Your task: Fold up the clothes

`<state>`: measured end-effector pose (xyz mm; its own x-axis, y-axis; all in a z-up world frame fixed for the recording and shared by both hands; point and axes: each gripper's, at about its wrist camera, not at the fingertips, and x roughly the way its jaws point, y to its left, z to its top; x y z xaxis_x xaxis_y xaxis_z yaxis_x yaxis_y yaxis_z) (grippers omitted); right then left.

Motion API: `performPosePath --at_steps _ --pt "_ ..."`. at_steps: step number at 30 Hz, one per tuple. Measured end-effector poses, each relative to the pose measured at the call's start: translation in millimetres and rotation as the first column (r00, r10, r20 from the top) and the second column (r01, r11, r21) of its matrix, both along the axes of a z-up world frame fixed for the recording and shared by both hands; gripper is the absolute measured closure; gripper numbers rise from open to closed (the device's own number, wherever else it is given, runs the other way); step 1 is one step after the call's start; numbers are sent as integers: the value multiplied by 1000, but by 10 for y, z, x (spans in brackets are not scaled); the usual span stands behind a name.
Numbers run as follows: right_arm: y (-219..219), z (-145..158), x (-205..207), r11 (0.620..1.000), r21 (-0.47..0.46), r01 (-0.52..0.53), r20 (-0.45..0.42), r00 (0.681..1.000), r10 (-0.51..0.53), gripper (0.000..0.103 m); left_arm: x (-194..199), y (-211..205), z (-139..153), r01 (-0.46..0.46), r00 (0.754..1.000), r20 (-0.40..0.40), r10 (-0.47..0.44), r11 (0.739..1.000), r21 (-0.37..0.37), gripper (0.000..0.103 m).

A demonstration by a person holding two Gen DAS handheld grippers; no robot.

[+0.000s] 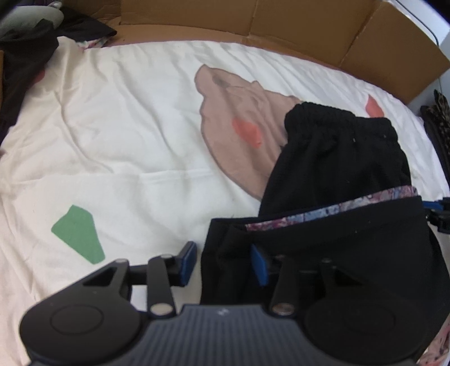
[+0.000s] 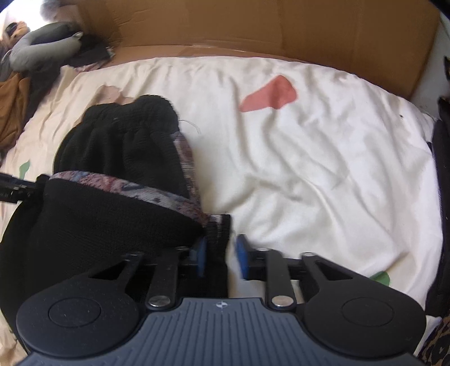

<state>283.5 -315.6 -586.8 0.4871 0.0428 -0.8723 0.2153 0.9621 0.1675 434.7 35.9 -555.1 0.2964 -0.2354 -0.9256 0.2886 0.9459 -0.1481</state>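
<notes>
White patterned sheet (image 1: 135,118), cardboard wall (image 1: 309,25) behind, grey cushion (image 2: 42,48) far corner.

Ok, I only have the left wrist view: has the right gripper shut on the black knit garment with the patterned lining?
Observer: No, the right gripper is open; a corner of the black knit garment lies between its pads.
Operator: What's to its right?
Observer: Bare cream bedsheet with a red patch.
Operator: And the lining?
Observer: The patterned lining also runs down the garment's right edge.
</notes>
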Motion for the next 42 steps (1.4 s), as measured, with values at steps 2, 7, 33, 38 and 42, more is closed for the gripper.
performPosePath --at_steps 2,7,33,38,42 --pt "5 27 -8 1000 -3 0 4 1000 0 95 9 21 1 -7 1000 -6 7 1000 -18 65" --pt "-3 128 -68 1000 -21 19 26 999 -19 97 -20 42 112 -28 1000 -8 28 999 -35 93" --pt "-253 868 52 988 -48 147 149 979 -139 97 246 7 899 -47 983 175 52 998 -32 97" --pt "-276 880 140 985 -61 162 130 980 -153 97 354 -40 897 -37 983 177 41 999 -25 97" --pt "-305 847 196 983 -76 169 110 981 -160 97 457 -82 874 -32 985 166 37 999 -35 97"
